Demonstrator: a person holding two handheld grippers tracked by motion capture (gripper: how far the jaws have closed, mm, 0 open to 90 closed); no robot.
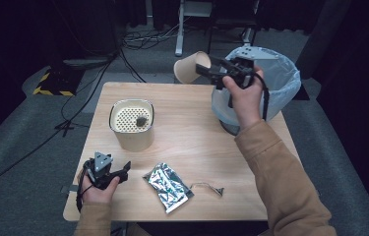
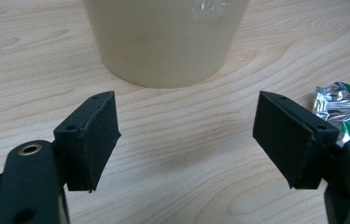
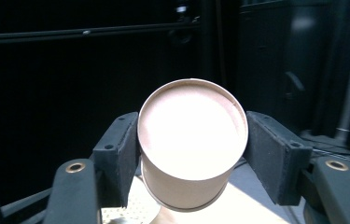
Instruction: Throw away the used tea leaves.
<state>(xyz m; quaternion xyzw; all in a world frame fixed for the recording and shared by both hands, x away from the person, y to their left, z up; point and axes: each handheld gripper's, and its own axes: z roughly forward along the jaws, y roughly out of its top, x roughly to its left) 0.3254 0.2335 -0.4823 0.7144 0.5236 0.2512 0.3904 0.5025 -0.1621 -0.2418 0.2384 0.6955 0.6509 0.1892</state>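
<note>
The paper cup (image 1: 190, 67) is held in the air past the far edge of the table (image 1: 197, 132), just left of the lined waste bin (image 1: 275, 78). It lies tipped on its side: its long axis runs roughly level, the open mouth turned left, away from the bin, and the base facing back toward the right gripper (image 1: 210, 70). In the right gripper view the cup's round base (image 3: 192, 130) faces the camera, with the fingers (image 3: 116, 154) clamped on the cup's wall at either side.

Judging by the layout, this looks like clearing rubbish into the bin. The cup is lifted off the table and close to the bin but not yet over its opening, so the drop remains. A crumpled foil wrapper (image 1: 168, 186) and a small torn strip (image 1: 210, 188) lie on the near part of the table, further from the bin, apparently still to be cleared.

The left gripper (image 1: 118, 173) rests near the table's left front corner, its fingers (image 2: 91, 140) spread and empty, facing the cream strainer pot (image 1: 132, 123).
</note>
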